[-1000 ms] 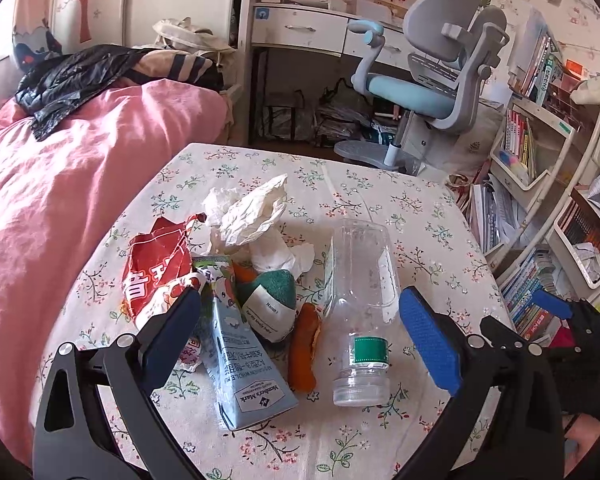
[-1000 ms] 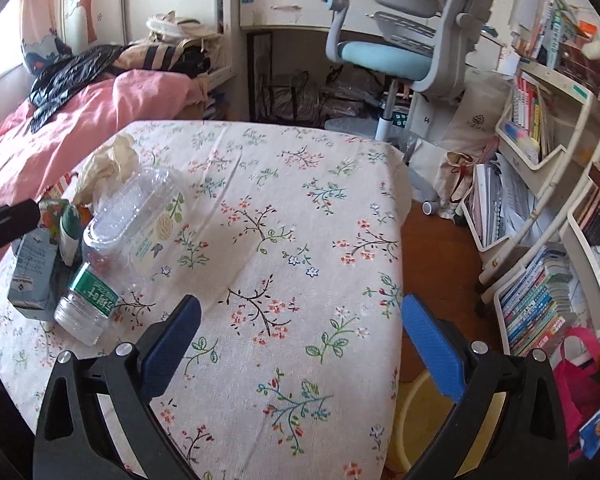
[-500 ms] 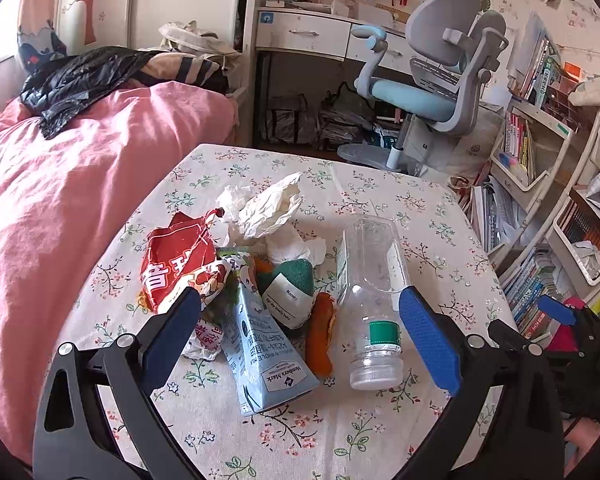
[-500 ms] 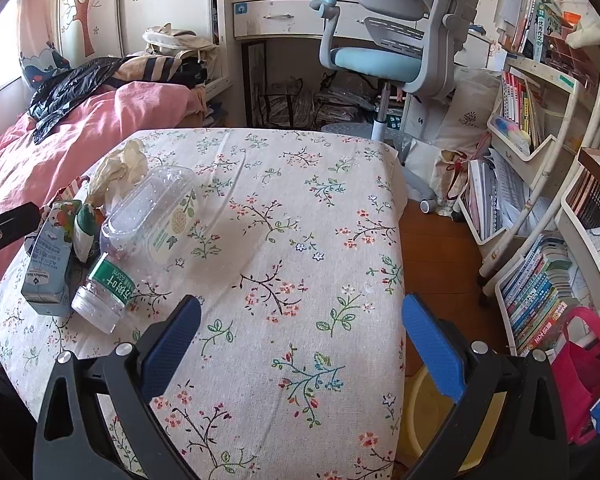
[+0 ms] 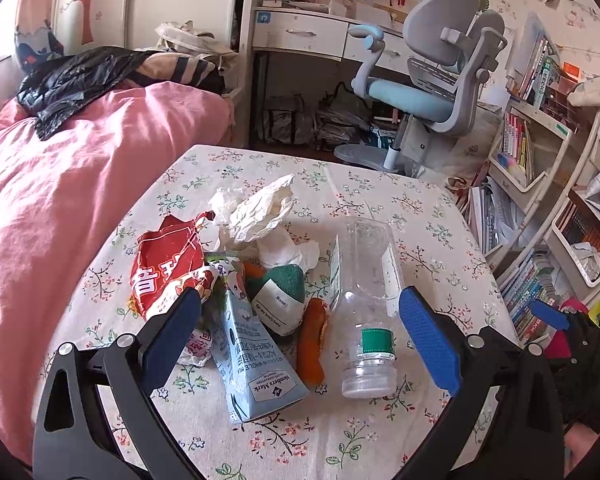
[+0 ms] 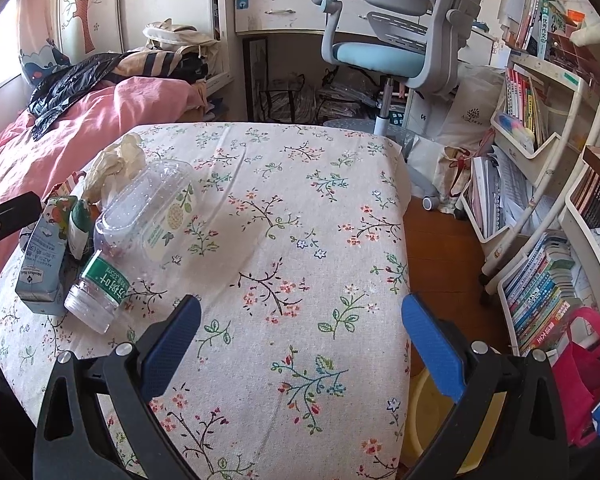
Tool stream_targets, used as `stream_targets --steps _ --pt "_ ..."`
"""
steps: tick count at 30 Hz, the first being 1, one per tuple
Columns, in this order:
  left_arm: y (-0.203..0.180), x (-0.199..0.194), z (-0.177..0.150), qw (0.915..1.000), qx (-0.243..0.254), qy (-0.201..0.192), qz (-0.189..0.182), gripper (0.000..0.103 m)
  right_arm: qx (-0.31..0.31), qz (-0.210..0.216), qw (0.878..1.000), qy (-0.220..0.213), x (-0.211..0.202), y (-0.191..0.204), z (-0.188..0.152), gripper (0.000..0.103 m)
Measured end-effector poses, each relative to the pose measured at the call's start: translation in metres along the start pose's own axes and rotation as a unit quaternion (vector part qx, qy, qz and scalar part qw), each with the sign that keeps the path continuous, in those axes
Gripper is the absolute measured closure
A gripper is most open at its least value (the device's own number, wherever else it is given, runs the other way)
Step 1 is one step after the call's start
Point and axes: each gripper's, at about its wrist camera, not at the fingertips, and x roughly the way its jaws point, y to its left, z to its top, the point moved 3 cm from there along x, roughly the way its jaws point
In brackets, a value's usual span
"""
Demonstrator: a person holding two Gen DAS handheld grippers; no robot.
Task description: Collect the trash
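Left wrist view: the left tool [image 5: 300, 334] hangs wide open and empty over a trash heap on the floral worktop [image 5: 428, 248]: clear bottle [image 5: 368, 300], milk carton [image 5: 252, 356], red wrapper [image 5: 164, 264], crumpled tissue [image 5: 260, 212]. Nothing looks collected yet.

Right wrist view: the right tool [image 6: 300, 344] also gapes empty above bare cloth, the bottle [image 6: 136, 236] well to its left. A yellow bin [image 6: 424, 400], possibly the destination, sits beside the worktop.

Bright daylight enters from the upper left, laying sunlit patches and soft shadows across the pink bedcover [image 5: 60, 184] and the floral tablecloth [image 6: 300, 216]. Both views are sharp at the centre, with slight glare on the clear plastic bottle [image 5: 368, 280]. Strong fisheye bending curves the edges, and the corners are vignetted black
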Motion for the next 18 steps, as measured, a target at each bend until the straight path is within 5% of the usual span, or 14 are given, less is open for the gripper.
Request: stream_targets --steps 18 --pt "0.0027 0.0029 0.001 0.9997 0.015 -0.009 0.017 0.007 -0.004 0.0 1.0 0.002 0.0019 -0.0003 -0.0019 0.006"
